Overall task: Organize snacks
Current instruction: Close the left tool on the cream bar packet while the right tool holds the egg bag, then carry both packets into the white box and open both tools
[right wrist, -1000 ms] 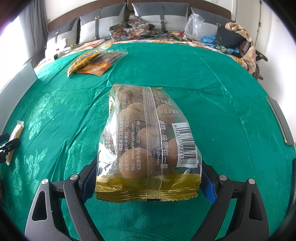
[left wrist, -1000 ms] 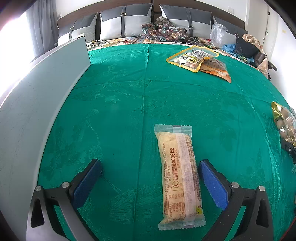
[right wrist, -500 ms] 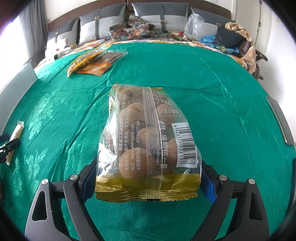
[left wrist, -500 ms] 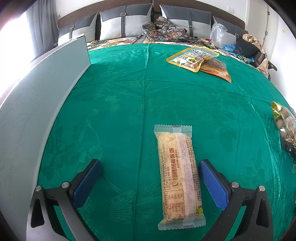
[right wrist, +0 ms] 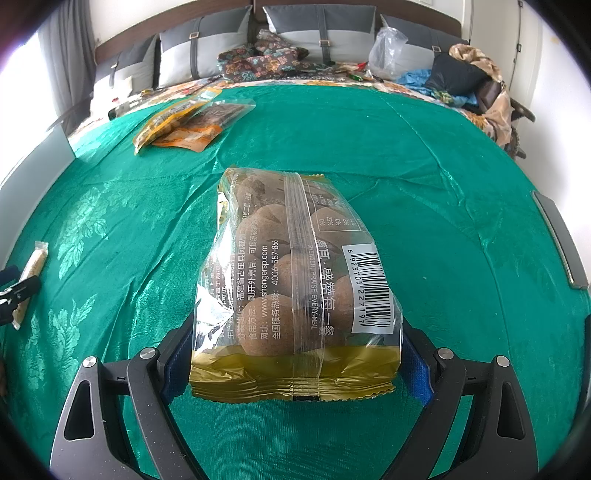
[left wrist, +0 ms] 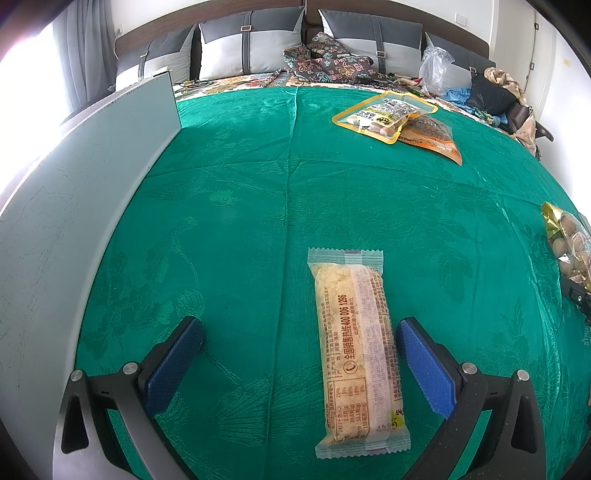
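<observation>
Nothing visibly changes across the three moments. The left gripper shows no shift around the long snack bar on the green cloth, and the right gripper shows no shift on the bag of round snacks.

home bedroom, headboard, pillows, curtain

Ahead of the gripper, grey pillows line the headboard, with a patterned cloth and clear plastic bag before them
</observation>
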`<state>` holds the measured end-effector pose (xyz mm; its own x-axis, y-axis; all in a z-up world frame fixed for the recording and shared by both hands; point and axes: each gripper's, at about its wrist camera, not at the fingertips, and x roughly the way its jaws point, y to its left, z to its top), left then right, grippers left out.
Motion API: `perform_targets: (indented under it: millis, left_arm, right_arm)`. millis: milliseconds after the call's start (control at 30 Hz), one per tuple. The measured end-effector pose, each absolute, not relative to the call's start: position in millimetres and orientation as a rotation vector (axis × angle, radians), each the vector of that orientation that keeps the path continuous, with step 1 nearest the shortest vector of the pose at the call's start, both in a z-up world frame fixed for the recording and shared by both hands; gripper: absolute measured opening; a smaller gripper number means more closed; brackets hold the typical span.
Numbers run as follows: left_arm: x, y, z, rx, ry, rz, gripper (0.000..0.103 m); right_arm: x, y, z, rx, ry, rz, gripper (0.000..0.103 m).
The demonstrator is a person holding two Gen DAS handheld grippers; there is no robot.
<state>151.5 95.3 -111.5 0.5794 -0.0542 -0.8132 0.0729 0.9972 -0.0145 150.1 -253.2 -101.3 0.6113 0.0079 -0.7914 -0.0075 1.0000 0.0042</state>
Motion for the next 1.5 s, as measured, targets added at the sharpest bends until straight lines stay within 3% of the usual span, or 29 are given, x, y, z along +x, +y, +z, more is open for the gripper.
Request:
perform_targets:
  millis: [1000,1200,1233,1300,1333,1367,1500]
  left_arm:
    - [150.4,95.4,-111.6,0.024,0.950,-0.074,0.103]
    - [153.5,90.4,-109.0,0.032,1.055,-0.071,0.101]
    - [153.7,89.6,-108.1,0.035,1.059,-0.082,0.096]
    - [153.4,84.1,-103.2,0.068,1.055,-0.145,0.075]
    - [152.1,79.9,-99.7,0.092,1.048,-0.180,0.048]
    - [152.2,76.4,-96.4,0.116,1.051,-0.210,0.028]
    - [150.2,84.4,-93.9,0.052,1.073,-0.236,0.027]
  right_arm:
    - [152.4,-250.9,-101.2,0.003,0.915,0.013,0.094]
    - [159.9,-248.3,-98.5,-0.021,0.994,0.030,0.094]
    - [164.2,-248.4,-96.6,-0.028,1.047,0.036,0.093]
    - [168.8,-252.2,-89.3,-0.016,1.144,0.011,0.093]
    - [168.4,-253.4,-83.6,0.001,1.151,0.016,0.093]
    - [167.8,-253.8,-75.1,0.019,1.146,0.030,0.093]
    - [181.2,-243.3,-46.3,0.019,1.161,0.052,0.093]
